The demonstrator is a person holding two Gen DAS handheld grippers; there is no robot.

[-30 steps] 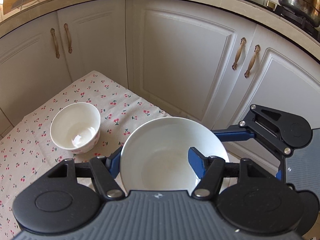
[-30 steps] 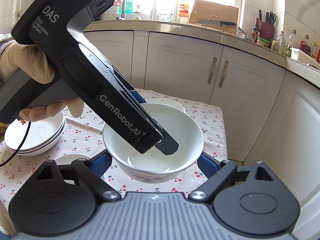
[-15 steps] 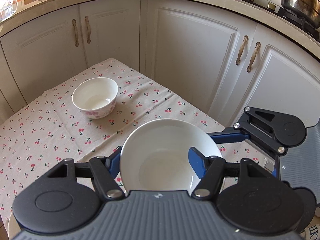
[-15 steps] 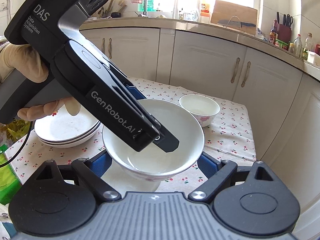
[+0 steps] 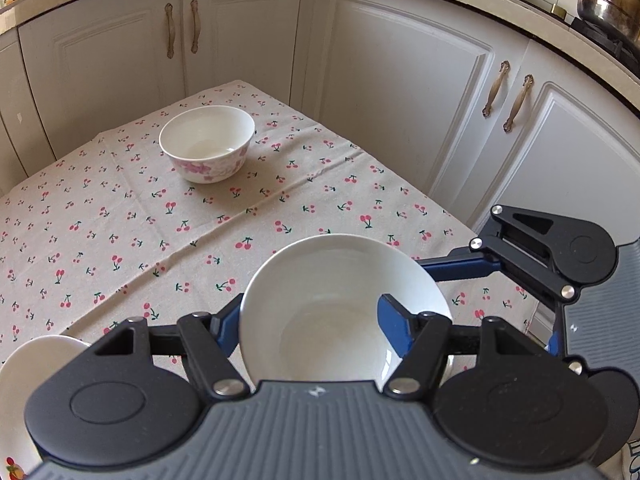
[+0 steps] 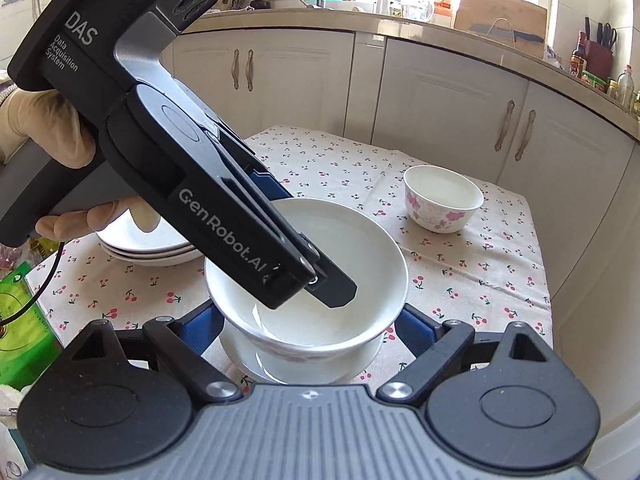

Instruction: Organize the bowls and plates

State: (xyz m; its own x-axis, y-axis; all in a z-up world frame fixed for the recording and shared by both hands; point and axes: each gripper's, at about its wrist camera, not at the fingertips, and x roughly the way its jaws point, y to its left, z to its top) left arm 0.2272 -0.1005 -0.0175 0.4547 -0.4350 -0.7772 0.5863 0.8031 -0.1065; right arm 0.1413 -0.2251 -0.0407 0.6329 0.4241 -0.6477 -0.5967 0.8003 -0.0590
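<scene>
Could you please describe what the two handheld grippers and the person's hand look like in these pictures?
The left gripper is black with a grey handle, marked "DAS Data Acquisition System" and "GenRobot.AI" in pale lettering, and a thin black cable hangs below it. A hand in a beige glove grips it. The right gripper has a ribbed grey body, round black housings, black linkages with silver rivets and blue fingers.

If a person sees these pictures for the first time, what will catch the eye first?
Most striking is the white bowl in the centre, pinched at its rim by the left gripper, one blue finger inside it. It hangs just above a white dish on the cherry-print tablecloth. Farther back stands a pink-flowered bowl, and stacked plates lie at the left.
</scene>
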